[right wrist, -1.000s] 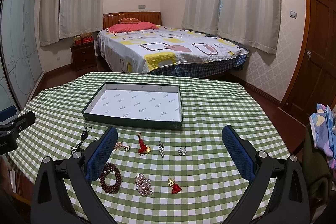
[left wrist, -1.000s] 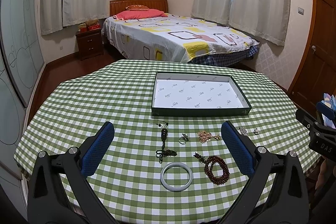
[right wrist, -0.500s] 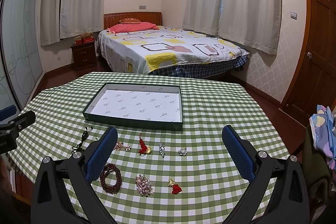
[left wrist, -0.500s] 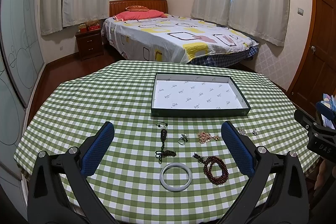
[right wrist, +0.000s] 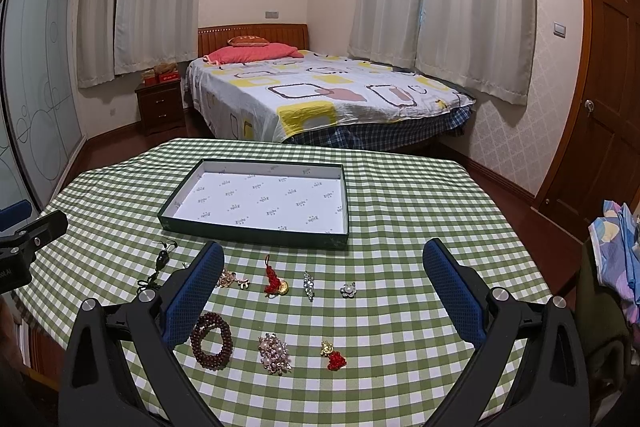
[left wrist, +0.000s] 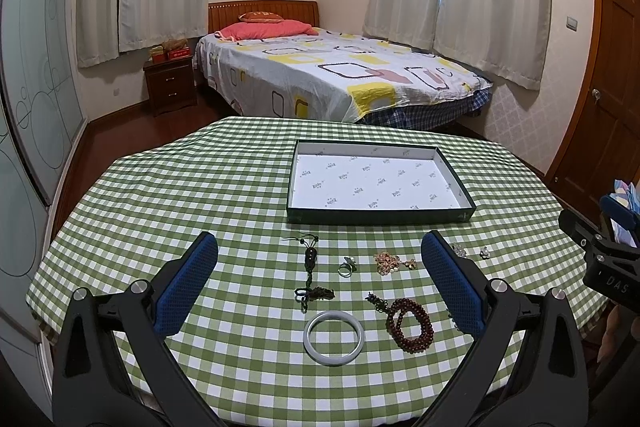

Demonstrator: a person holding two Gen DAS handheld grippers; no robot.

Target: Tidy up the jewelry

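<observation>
Left wrist view — pale jade bangle beside dark-red bead bracelet.

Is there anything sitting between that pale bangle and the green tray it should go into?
Yes. A dark corded pendant and a small ring lie on the tablecloth between the bangle and the tray; lifting over them clears both.

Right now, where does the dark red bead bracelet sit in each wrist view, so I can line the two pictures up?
Left wrist view: the bead bracelet lies low and right of centre, right of the white bangle.
Right wrist view: the bracelet lies low and left, beside the near finger, left of the pearl brooch.
Shared landmark: the green-walled tray, lying beyond the jewelry.
</observation>
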